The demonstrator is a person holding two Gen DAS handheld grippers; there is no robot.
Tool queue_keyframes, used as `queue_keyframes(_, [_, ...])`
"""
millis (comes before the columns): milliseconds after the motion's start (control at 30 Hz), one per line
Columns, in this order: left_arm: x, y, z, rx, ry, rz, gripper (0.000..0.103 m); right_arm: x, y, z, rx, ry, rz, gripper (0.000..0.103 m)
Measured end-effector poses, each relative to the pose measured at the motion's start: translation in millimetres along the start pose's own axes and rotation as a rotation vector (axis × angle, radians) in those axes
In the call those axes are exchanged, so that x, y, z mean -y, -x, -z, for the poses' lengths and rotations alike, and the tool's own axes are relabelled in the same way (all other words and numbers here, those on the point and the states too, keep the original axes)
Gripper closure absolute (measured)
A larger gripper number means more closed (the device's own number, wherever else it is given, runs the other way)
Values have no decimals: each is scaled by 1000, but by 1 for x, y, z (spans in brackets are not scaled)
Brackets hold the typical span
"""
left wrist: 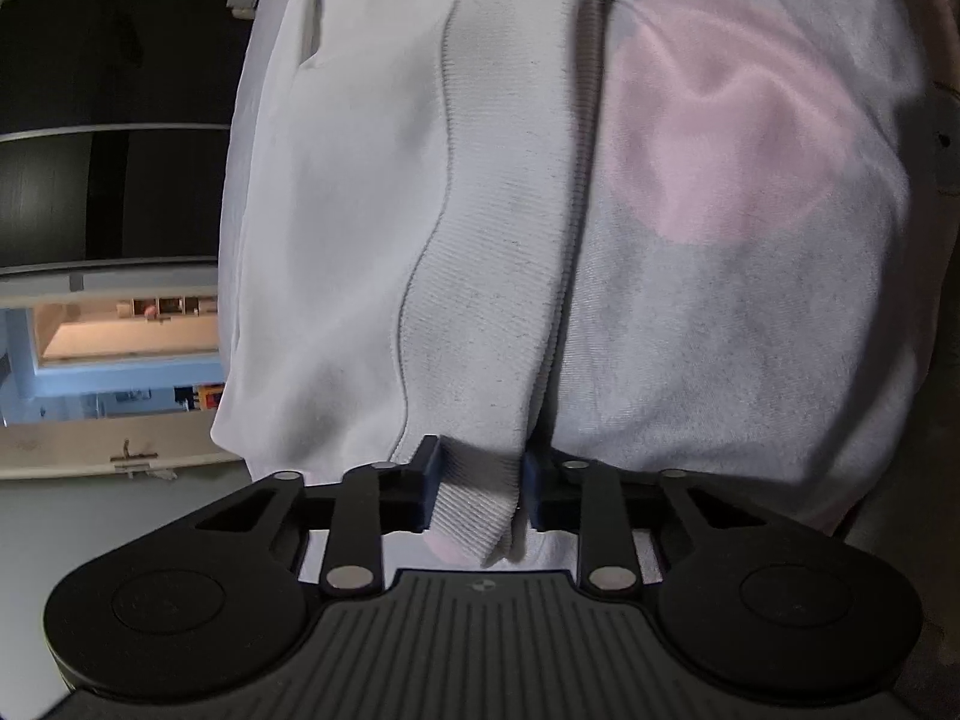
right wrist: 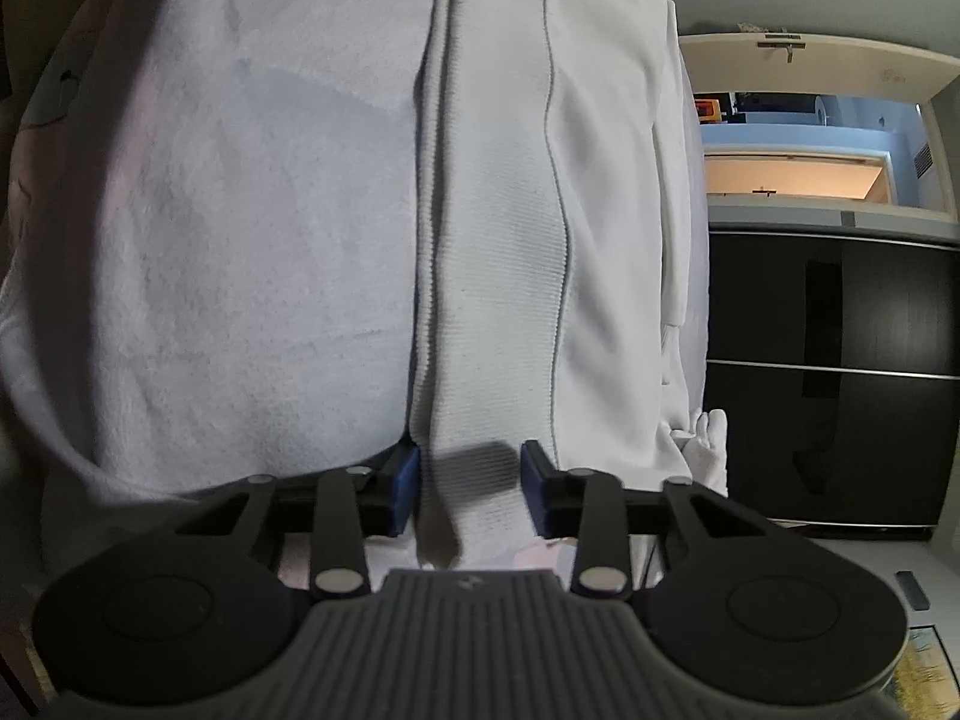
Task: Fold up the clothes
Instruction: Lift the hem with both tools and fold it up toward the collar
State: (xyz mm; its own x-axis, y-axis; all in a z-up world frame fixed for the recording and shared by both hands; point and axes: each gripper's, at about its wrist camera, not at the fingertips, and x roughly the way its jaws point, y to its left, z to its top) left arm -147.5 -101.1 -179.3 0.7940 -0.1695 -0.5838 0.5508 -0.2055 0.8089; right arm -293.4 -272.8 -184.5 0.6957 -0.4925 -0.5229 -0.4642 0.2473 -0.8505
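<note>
White sweatshirt (left wrist: 480, 240), no legible writing

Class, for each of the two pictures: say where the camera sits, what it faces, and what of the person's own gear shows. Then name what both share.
Left wrist: behind the left gripper, facing the white garment; ribbed band between its pads.
Right wrist: behind the right gripper, facing the same garment; ribbed band between its pads.
Shared: garment, dark cabinet.

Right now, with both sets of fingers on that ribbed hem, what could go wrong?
The left gripper pinches only the ribbed hem's end, so it might slip free. The right gripper's fingers look barely pressed on the band; one-sided loss would skew the white sweatshirt's fold.
</note>
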Motion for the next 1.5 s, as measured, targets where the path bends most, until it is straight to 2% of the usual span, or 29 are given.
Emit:
queue_keyframes(33, [-4,1,0,-4,24,0,90,0,-1,0,-8,-2,7,76])
queue_keyframes(67, [-8,2,0,-7,49,0,93,2,-1,0,-19,-8,12,88])
queue_keyframes(100, [-15,6,0,-6,93,-5,94,5,0,0,-26,-22,20,93])
queue_keyframes(200, [-38,19,1,1,229,-11,96,18,6,1,-35,-85,51,97])
queue_keyframes(267, [-55,32,1,25,329,-10,96,32,12,0,-28,-144,86,97])
queue_keyframes(467, [-120,56,7,113,582,-89,97,84,28,0,11,-343,253,98])
queue_keyframes(567, [-147,71,11,147,656,-133,97,115,38,4,34,-421,338,99])
queue_keyframes(700, [-181,99,20,202,744,-164,98,155,61,11,60,-507,402,99])
queue_keyframes(867, [-211,134,39,273,806,-153,98,185,106,29,91,-557,469,99])
queue_keyframes(1033, [-208,174,50,313,796,-77,98,185,154,43,106,-576,483,99])
queue_keyframes(1200, [-182,194,55,273,774,34,98,165,183,50,82,-548,440,99])
queue_keyframes(1367, [-180,187,54,241,788,48,98,156,188,49,56,-551,399,99])
queue_keyframes(1500, [-190,174,41,257,773,-13,98,169,175,47,71,-575,414,99])
